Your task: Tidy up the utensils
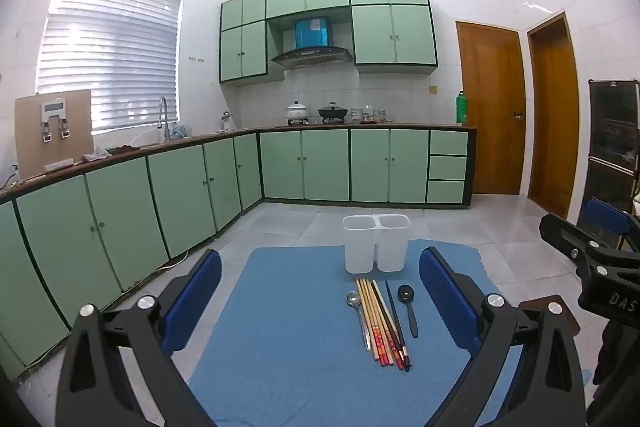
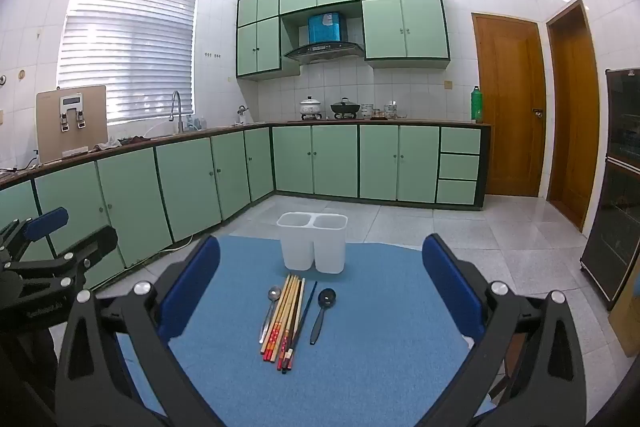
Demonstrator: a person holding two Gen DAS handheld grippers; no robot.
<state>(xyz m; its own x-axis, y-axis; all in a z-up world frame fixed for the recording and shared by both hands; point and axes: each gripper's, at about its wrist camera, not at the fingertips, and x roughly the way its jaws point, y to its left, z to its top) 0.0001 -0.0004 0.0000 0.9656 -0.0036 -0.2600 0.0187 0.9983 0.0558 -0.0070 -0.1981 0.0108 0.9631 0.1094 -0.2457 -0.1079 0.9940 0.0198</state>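
Observation:
A white two-compartment utensil holder [image 1: 376,243] [image 2: 313,242] stands at the far side of a blue mat [image 1: 288,327] [image 2: 360,339]. In front of it lie a metal spoon [image 1: 357,315] [image 2: 269,311], a bundle of several wooden chopsticks [image 1: 378,323] [image 2: 282,319], a dark chopstick [image 1: 396,323] [image 2: 304,315] and a black spoon [image 1: 409,309] [image 2: 322,313]. My left gripper [image 1: 320,303] is open and empty, hovering near the utensils. My right gripper [image 2: 320,299] is open and empty, also above the mat.
Green kitchen cabinets [image 1: 160,195] run along the left and back walls. Two wooden doors [image 1: 496,107] are at the right. A dark cabinet [image 2: 616,187] stands at the far right. The right gripper shows at the right edge of the left wrist view [image 1: 592,251].

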